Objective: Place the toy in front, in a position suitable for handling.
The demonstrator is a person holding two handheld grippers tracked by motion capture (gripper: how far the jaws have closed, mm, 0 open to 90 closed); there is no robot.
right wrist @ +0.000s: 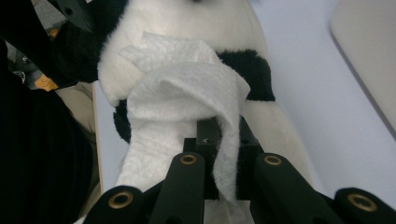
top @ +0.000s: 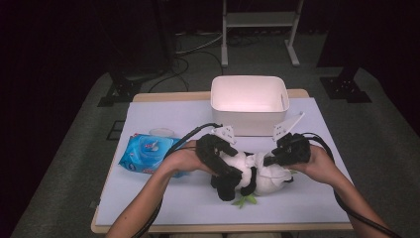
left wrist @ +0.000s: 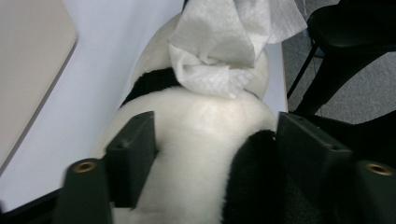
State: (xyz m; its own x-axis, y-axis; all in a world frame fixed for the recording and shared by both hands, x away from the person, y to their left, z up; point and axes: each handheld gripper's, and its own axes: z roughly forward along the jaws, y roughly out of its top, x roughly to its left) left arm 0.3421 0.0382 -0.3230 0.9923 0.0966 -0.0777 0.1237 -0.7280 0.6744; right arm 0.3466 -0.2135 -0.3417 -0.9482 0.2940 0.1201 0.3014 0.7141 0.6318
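I have a stuffed panda (top: 242, 176) lying on its side on the bench (top: 148, 198), close to my edge and about midway across it. My left tool (left wrist: 212, 154) straddles the panda's body: its jaws stand wide apart, one against the white fur on one flank and the other against a black patch on the other flank, and I cannot tell whether they actually press into the plush or just rest beside it. In the high view that left tool (top: 220, 158) sits over the panda's black arm and shoulder. My right tool (right wrist: 219, 154) is pinched together on a white wipe (right wrist: 182, 107), which is bunched and folded over the tip of the jaws and lies against the panda's white fur just beside a black band. From the left gripper view the wipe (left wrist: 224, 46) rests crumpled on top of the panda. A white tub (top: 249, 104) stands at the far side of the bench, well apart from the panda, and a blue pack of wipes (top: 146, 153) lies near my left forearm.
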